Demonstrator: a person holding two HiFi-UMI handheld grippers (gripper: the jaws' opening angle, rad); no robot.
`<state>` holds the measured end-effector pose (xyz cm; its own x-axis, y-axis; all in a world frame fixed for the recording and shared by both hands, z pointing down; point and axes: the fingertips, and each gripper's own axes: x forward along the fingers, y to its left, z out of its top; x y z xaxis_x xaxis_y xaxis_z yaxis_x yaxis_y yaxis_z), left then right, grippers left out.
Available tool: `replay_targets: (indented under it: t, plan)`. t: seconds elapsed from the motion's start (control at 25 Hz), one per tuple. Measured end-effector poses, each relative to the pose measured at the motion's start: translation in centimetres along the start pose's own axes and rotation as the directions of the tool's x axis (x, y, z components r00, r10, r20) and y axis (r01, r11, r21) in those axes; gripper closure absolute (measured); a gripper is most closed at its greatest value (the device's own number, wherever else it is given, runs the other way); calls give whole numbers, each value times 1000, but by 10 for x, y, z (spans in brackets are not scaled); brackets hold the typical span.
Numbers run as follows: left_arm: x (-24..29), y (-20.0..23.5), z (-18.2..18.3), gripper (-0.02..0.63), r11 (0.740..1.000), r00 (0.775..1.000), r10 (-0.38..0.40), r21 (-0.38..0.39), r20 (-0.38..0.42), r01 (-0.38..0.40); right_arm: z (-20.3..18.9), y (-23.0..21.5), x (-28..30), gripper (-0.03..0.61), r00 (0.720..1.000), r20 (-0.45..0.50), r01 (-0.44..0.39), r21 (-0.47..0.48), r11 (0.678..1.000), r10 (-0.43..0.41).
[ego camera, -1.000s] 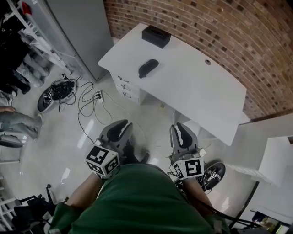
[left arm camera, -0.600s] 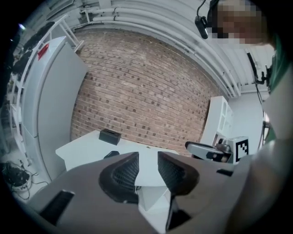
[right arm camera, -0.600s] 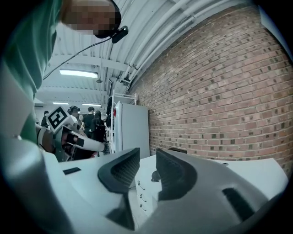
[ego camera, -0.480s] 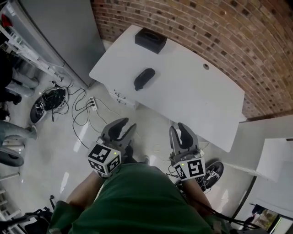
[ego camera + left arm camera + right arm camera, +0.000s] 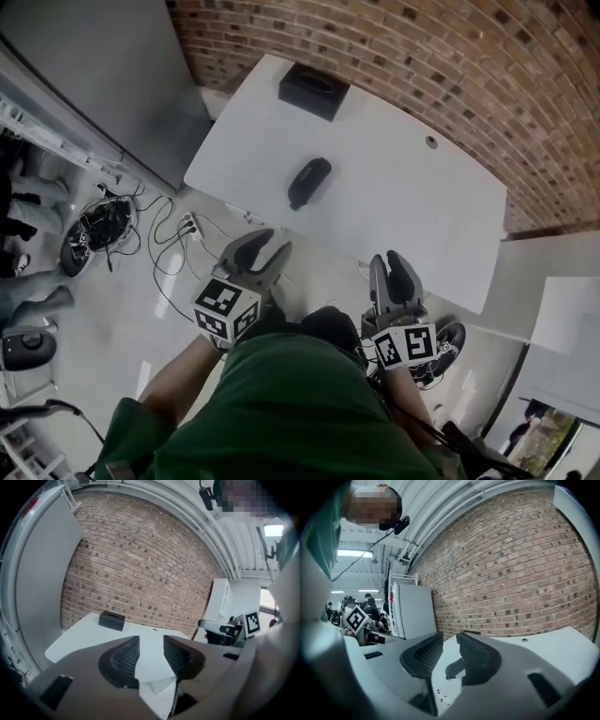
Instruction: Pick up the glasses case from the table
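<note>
Objects on the white table (image 5: 412, 216) number two: one dark glasses case (image 5: 309, 182) and one black box (image 5: 313, 90). There are two grippers, both off the table at its 6 o'clock side. The case lies on the tabletop near the front edge, apart from everything else. The box sits at 12 o'clock from it, by the brick wall (image 5: 450, 66). A small round hole (image 5: 431, 142) in the tabletop is at 2 o'clock from the case. The case's long axis runs from 7 o'clock to 1 o'clock in the head view. The left gripper (image 5: 267, 246) is at 7 o'clock from the case, its jaws opening with nothing between them. The right gripper (image 5: 390, 263) is at 5 o'clock from it, jaws spread and empty; its own view shows the case far off through the gap. Only the table's front edge and bare tabletop lie between the grippers and the case. On the floor at 9 o'clock lie one power strip (image 5: 190, 225) and a tangle of cables (image 5: 103, 225).
</note>
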<state>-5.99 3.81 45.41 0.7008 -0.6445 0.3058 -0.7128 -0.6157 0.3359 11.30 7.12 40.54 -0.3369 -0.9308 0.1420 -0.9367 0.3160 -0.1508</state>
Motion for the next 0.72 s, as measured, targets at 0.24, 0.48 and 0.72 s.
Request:
replay_targets:
  t: [0.24,0.48,0.72]
  plan:
    - [27,41,-2,456,999,999,29,-31,-39,-31,-1,-16,21,476,999,-20,38,5,999,-38]
    - [70,59,-10,441,997,991,76,-23,-111,-79,-11,-44,57,482,999,-37,-9,43,999,11]
    - [122,77,-29,393,990,967,135,-20,-215,-142,-4,-80,92,489,996,-30,-82,59,995,84]
